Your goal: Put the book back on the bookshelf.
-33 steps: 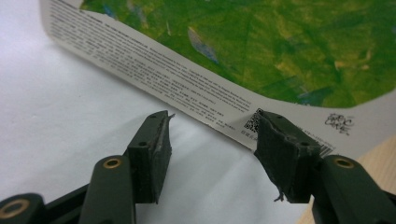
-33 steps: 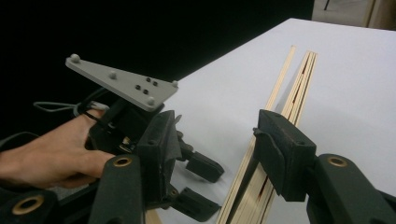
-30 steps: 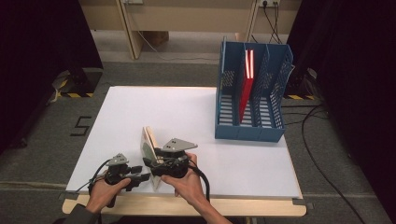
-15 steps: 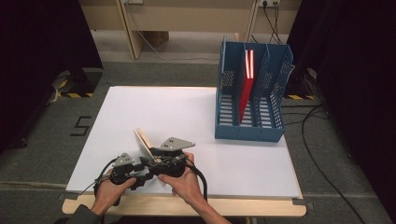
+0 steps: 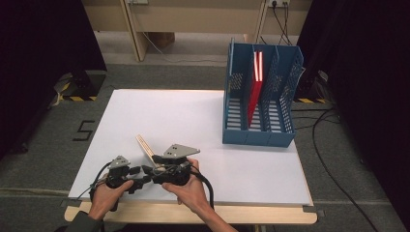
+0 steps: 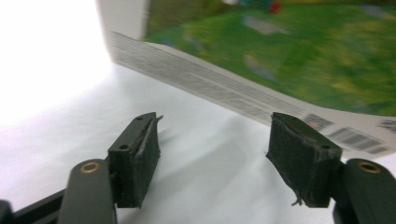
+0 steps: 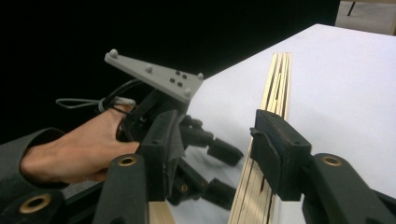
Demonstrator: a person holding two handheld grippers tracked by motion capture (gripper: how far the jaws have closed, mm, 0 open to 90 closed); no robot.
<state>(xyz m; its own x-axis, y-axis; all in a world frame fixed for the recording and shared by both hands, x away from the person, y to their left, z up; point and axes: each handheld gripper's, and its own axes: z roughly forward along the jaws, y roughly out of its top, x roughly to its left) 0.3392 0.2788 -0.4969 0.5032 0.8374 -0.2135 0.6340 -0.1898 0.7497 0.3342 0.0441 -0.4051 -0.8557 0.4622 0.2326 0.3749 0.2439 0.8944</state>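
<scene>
While the book (image 5: 145, 146) stands tilted on its edge near the table's (image 5: 193, 116) front, the right gripper (image 7: 215, 154) has its right pad against the page edges, the other pad clear, so I cannot tell whether it is clamped. The left gripper (image 6: 212, 158) has just been opening; its jaws stand apart with nothing between them, and the book's green cover (image 6: 280, 56) lies just ahead.

A white tabletop (image 5: 183, 116) carries a blue file rack (image 5: 261, 104) at its far right and a thin book (image 5: 145, 145) tilted on edge near its front.
</scene>
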